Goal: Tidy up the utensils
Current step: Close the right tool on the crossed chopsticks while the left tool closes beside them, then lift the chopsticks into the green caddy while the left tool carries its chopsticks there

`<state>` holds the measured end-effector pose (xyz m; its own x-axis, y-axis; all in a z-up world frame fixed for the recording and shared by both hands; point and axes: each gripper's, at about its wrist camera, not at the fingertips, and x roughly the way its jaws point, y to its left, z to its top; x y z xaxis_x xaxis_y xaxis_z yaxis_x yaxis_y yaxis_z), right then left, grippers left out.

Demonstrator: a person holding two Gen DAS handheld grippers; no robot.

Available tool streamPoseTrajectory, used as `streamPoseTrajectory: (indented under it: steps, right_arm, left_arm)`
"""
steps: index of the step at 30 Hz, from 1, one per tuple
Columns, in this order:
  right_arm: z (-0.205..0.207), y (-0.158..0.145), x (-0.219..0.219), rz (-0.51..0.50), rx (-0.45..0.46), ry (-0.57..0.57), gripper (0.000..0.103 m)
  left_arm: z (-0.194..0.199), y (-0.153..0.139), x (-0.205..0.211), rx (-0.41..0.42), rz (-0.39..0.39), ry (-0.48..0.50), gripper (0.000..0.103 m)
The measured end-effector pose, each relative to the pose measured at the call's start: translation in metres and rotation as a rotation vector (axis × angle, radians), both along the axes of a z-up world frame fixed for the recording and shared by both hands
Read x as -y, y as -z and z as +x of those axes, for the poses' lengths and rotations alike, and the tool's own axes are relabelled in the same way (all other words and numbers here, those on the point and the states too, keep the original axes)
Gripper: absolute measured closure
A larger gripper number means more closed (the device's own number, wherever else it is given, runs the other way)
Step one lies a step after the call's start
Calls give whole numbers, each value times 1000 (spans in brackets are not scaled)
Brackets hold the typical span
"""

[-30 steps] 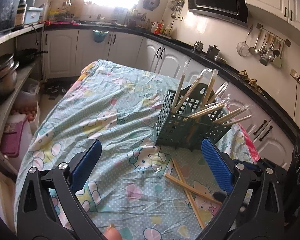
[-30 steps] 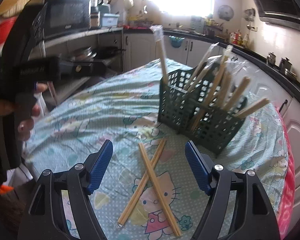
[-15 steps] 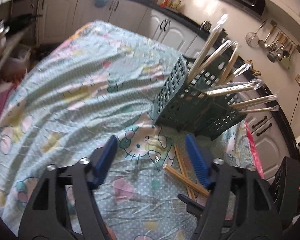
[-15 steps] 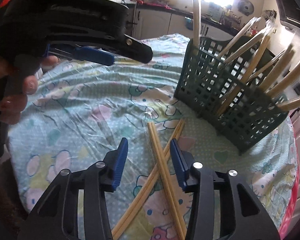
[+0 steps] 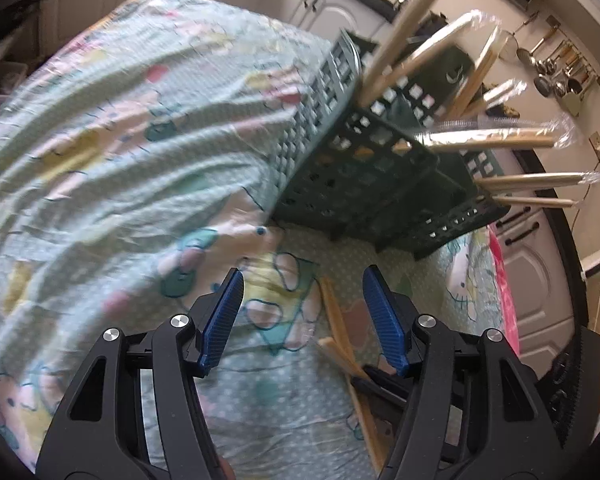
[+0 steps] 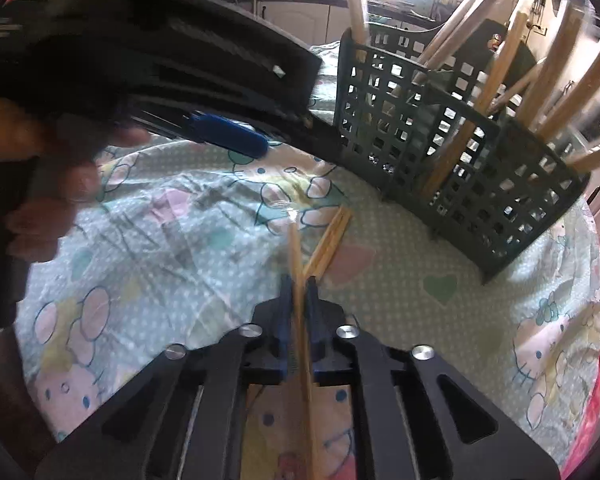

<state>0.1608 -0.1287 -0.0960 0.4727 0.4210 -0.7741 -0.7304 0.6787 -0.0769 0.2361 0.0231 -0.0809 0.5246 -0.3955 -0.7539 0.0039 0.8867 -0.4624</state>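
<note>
A dark green slotted utensil basket [image 5: 380, 184] stands on the patterned tablecloth and holds several wrapped chopstick pairs [image 5: 488, 140]; it also shows in the right wrist view [image 6: 460, 152]. Two loose chopstick pairs lie crossed on the cloth in front of it. My right gripper [image 6: 299, 280] is shut on one wrapped chopstick pair [image 6: 298, 252], low over the cloth. The other pair [image 6: 330, 236] lies beside it. My left gripper [image 5: 303, 312] is open and empty, hovering just above the loose chopsticks [image 5: 338, 316].
The table carries a light blue cartoon tablecloth [image 5: 120, 128]. Kitchen cabinets [image 5: 540, 280] and a dark counter run behind the basket. Hanging ladles [image 5: 556, 72] are on the far wall. The left hand-held gripper's body [image 6: 160, 80] fills the upper left of the right wrist view.
My right gripper dropped onto the crossed chopsticks and closed on one pair. My left gripper moved in closer to the basket and narrowed its opening.
</note>
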Motion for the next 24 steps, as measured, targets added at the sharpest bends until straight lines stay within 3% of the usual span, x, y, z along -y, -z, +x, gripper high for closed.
streamPoseTrajectory:
  steps: [4,9,13,18,20,24]
  right_arm:
    - [-4,-4,24,-15,-6,10,97]
    - [8,-11,59,6,-21,107,97]
    - [18,-22,83,63,-19,180,97]
    - [13,-39,91,119,5,197,97]
    - [9,-44,87,136,14,192,97]
    - [3,-57,80,182,31,167,97]
  left_arm:
    - [7,7,11,-32,-1,35,49]
    - [15,16,24,-69,12,49,49]
    - [20,19,35,-68,44,60,65]
    - [26,25,42,-68,96,54,78]
    - [27,26,42,-63,119,51,88]
    - [26,29,29,-57,98,56,95]
